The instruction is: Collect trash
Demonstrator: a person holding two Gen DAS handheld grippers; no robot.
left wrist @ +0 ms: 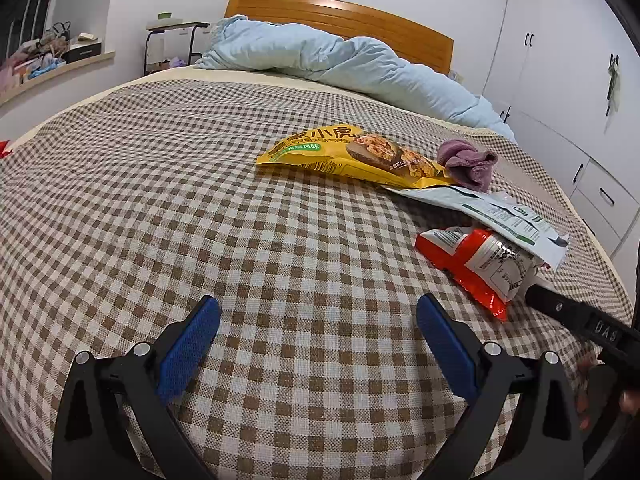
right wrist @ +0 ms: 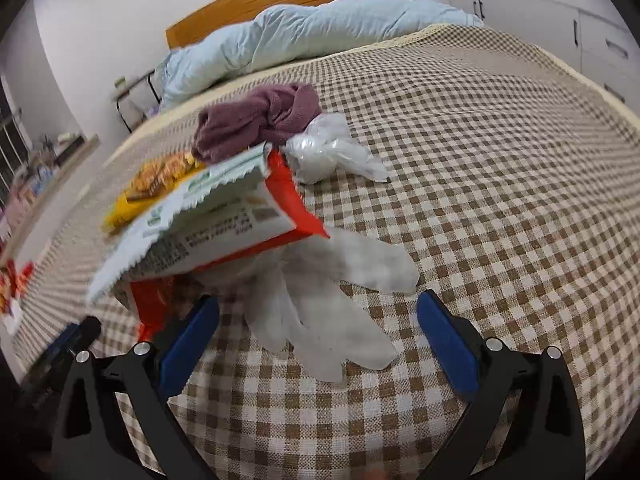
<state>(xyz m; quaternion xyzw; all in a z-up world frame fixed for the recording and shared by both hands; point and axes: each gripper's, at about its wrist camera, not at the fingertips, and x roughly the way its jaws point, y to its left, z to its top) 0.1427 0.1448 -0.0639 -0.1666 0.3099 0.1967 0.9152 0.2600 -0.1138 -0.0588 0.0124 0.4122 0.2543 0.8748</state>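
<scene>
A: L tongs [left wrist: 318, 320]?
B: Spread wide, nothing between, over bare checked bed [left wrist: 160, 200]. R tongs [right wrist: 318, 320] also agape, around a clear glove [right wrist: 320, 320].
A: Trash?
B: Yellow snack bag [left wrist: 352, 156] lies long axis left-right, beside purple cloth [left wrist: 466, 162]. Red wrapper [left wrist: 468, 268] under pale wrapper [left wrist: 500, 212]. Only R view shows glove and crumpled clear bag [right wrist: 328, 152].

Bare brown-and-white checked bedspread [left wrist: 168, 208] fills the left and centre of the left wrist view. Crumpled yellow, white and red snack wrappers [left wrist: 472, 236] crowd the right.
</scene>
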